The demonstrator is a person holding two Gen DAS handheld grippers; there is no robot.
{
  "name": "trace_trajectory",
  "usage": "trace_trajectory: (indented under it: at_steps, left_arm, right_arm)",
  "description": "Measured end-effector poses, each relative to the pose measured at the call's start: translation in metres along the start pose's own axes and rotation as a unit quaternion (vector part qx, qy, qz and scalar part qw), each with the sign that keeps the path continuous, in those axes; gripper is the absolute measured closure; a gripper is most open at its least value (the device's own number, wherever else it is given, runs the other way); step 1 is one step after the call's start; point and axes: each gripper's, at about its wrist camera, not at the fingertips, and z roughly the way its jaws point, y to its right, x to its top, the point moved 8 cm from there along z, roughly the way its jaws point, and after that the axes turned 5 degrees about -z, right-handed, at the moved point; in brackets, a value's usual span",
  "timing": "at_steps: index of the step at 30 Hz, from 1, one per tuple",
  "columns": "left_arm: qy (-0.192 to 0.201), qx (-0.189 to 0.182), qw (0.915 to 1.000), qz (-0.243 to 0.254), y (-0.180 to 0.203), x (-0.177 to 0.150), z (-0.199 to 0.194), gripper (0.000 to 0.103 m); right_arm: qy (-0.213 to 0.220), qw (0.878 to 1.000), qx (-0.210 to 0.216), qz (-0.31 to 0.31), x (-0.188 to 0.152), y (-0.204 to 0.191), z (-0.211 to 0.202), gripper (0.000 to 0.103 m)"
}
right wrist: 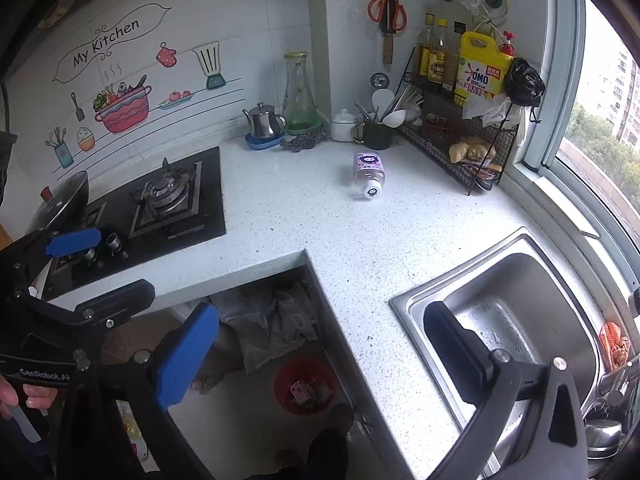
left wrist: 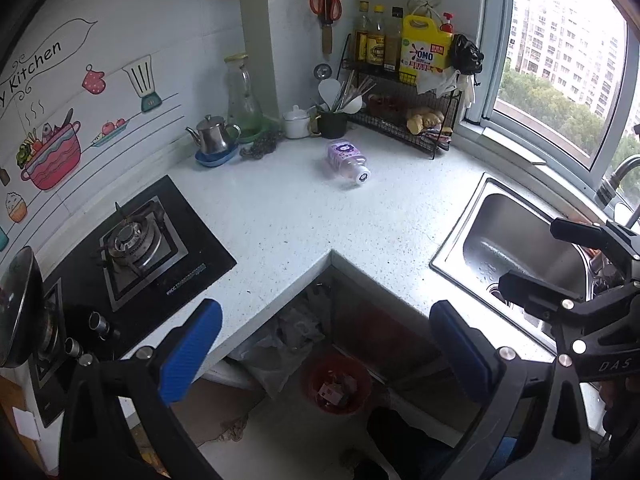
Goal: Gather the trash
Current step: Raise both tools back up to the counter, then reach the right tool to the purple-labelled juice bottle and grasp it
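Observation:
A small clear bottle with a purple label and white cap (left wrist: 347, 160) lies on its side on the white speckled counter (left wrist: 304, 216), in the corner area; it also shows in the right wrist view (right wrist: 369, 173). A red trash bin (left wrist: 336, 384) with scraps stands on the floor below the counter's inner corner, also in the right wrist view (right wrist: 306, 386). My left gripper (left wrist: 326, 350) is open and empty, held above the floor gap, well short of the bottle. My right gripper (right wrist: 320, 354) is open and empty near the sink's front edge.
A gas hob (left wrist: 136, 244) sits left, a steel sink (right wrist: 500, 312) right. A wire rack with bottles and a yellow detergent jug (left wrist: 424, 46) stands at the back corner. A steel teapot (left wrist: 214, 136), glass carafe (left wrist: 242, 96) and utensil cup (left wrist: 332, 122) line the wall.

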Motion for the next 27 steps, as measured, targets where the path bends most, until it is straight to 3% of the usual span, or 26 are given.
trace_trajectory:
  at_steps: [10,18,27]
  left_arm:
    - [-0.017,0.016,0.9996,-0.019,-0.002,0.035,0.055,0.000]
    - [-0.029,0.064,0.9974,-0.016,-0.009,0.079,0.105,0.000]
    - [-0.064,0.083,0.9942,-0.023,-0.014,0.117,0.153,0.000]
  right_arm:
    - [-0.013,1.000,0.014,0.003,0.028,0.028,0.048,0.001]
    - [-0.032,0.999,0.038,-0.004,0.063,0.052,0.096,0.001]
    - [-0.056,0.997,0.057,-0.020,0.098,0.075,0.146,0.001]
